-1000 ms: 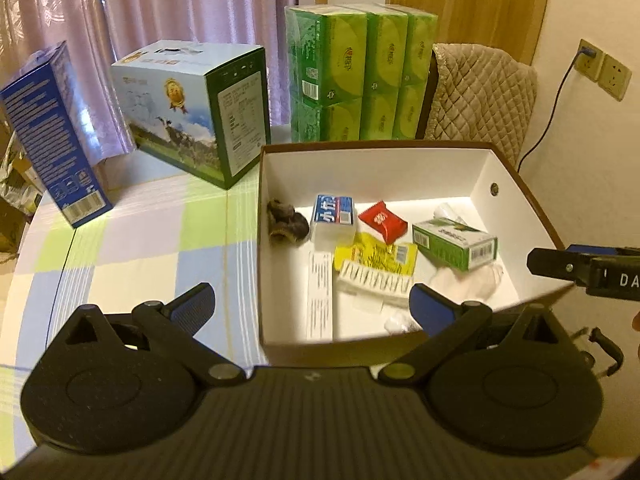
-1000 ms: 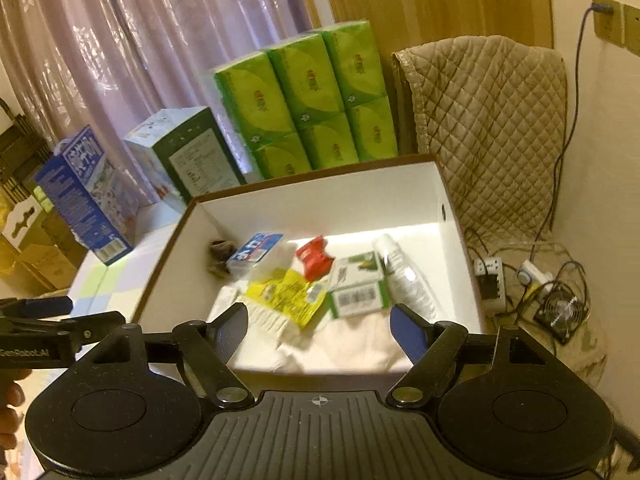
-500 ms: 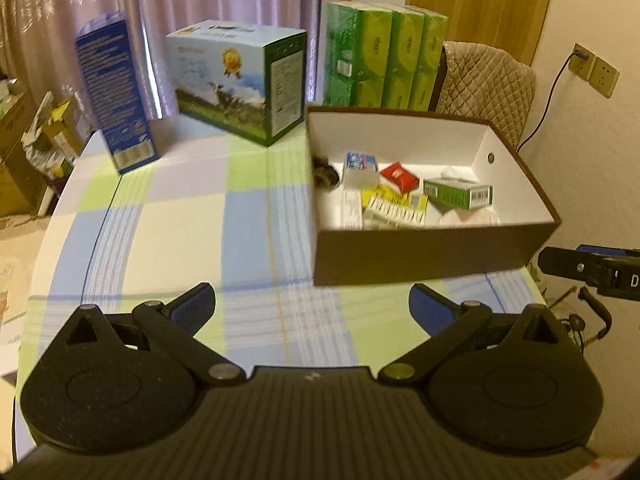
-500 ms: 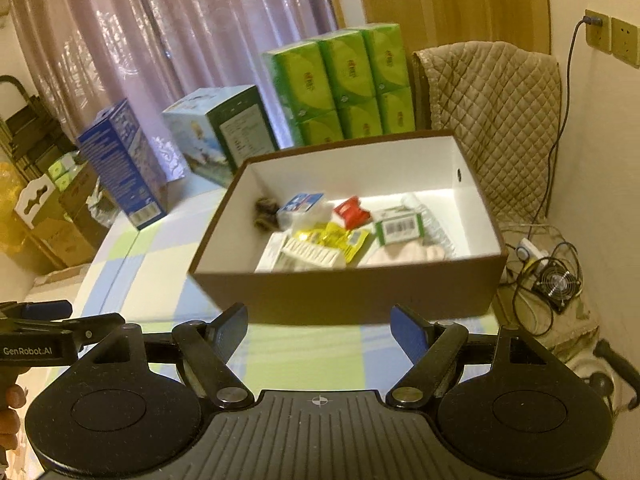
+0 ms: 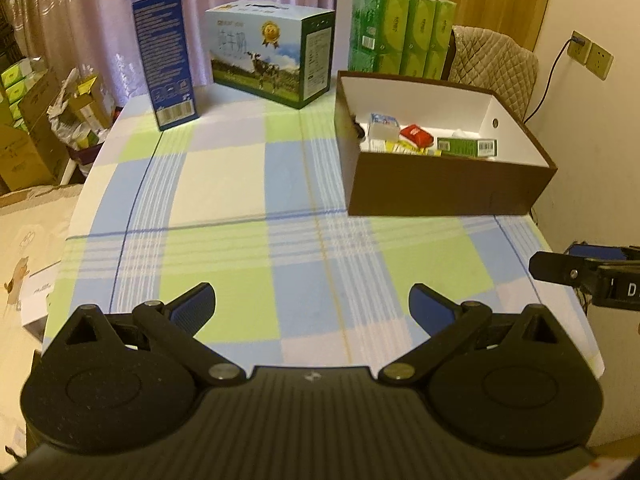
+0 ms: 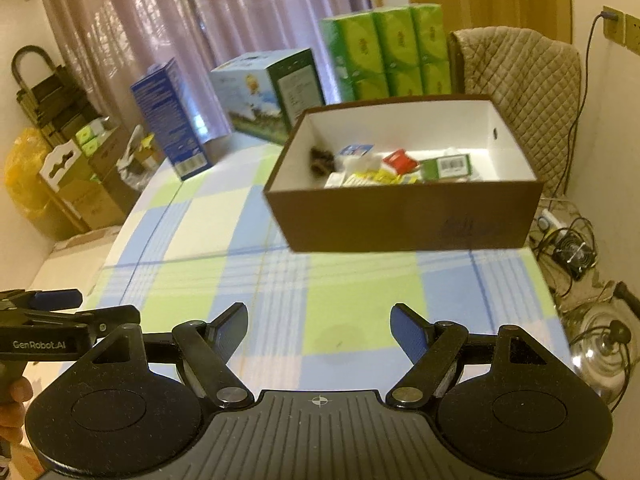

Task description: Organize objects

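Observation:
A brown box with a white inside (image 5: 448, 190) (image 6: 400, 220) stands at the table's far right. In it lie several small items: a red packet (image 5: 416, 136) (image 6: 400, 161), a green carton (image 5: 466, 147) (image 6: 450, 167), a blue-and-white pack (image 5: 384, 126) (image 6: 356, 151), yellow sachets (image 6: 376, 178) and a dark lump (image 6: 322, 159). My left gripper (image 5: 312, 306) hangs open over the near part of the checked cloth, nothing between its fingers. My right gripper (image 6: 319, 330) is open too, well short of the box.
At the table's back stand a tall blue carton (image 5: 166, 56) (image 6: 170, 118), a milk box (image 5: 272, 60) (image 6: 268, 92) and stacked green tissue packs (image 5: 400, 34) (image 6: 392, 50). A quilted chair (image 5: 494, 66) (image 6: 520, 80) is behind the box. Cardboard clutter (image 5: 36, 128) lies left; cables and a small fan (image 6: 572, 252) lie right.
Both grippers have pulled back from over the box toward the table's near edge. The box now looks smaller and farther off. Both stay open.

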{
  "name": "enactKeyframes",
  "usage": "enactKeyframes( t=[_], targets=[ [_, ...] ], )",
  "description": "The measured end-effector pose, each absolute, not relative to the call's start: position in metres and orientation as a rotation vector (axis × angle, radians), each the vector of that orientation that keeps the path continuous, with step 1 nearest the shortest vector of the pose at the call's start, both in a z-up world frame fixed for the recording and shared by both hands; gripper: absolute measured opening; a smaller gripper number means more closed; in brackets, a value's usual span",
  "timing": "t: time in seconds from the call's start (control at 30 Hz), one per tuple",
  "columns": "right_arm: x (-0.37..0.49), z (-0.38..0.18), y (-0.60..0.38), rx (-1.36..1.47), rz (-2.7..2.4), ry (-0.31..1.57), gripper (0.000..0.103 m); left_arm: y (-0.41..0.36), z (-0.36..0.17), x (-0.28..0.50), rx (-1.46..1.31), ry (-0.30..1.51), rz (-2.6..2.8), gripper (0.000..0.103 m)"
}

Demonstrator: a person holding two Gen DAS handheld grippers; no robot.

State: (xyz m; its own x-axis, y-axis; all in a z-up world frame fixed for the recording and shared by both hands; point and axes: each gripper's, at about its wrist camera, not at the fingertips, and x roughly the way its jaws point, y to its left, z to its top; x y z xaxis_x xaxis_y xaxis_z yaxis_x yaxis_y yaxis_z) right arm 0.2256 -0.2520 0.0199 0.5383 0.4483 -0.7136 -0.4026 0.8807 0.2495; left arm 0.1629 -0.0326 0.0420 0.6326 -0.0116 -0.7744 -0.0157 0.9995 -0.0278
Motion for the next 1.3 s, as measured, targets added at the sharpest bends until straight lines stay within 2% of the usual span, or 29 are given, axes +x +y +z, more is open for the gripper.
enactKeyframes(
  t=[0.6,1.3],
  targets=[
    [0.165,0.000,-0.207,-0.022,0.606,0.915,0.076,0.003,0.030,0.095,-0.075,0.914,0.055,0.102],
    [0.152,-0.009,-0.191,-0.050,0.631,0.938,0.076,0.015,0.028,0.077,-0.089,0.921,0.076,0.102]
  ],
)
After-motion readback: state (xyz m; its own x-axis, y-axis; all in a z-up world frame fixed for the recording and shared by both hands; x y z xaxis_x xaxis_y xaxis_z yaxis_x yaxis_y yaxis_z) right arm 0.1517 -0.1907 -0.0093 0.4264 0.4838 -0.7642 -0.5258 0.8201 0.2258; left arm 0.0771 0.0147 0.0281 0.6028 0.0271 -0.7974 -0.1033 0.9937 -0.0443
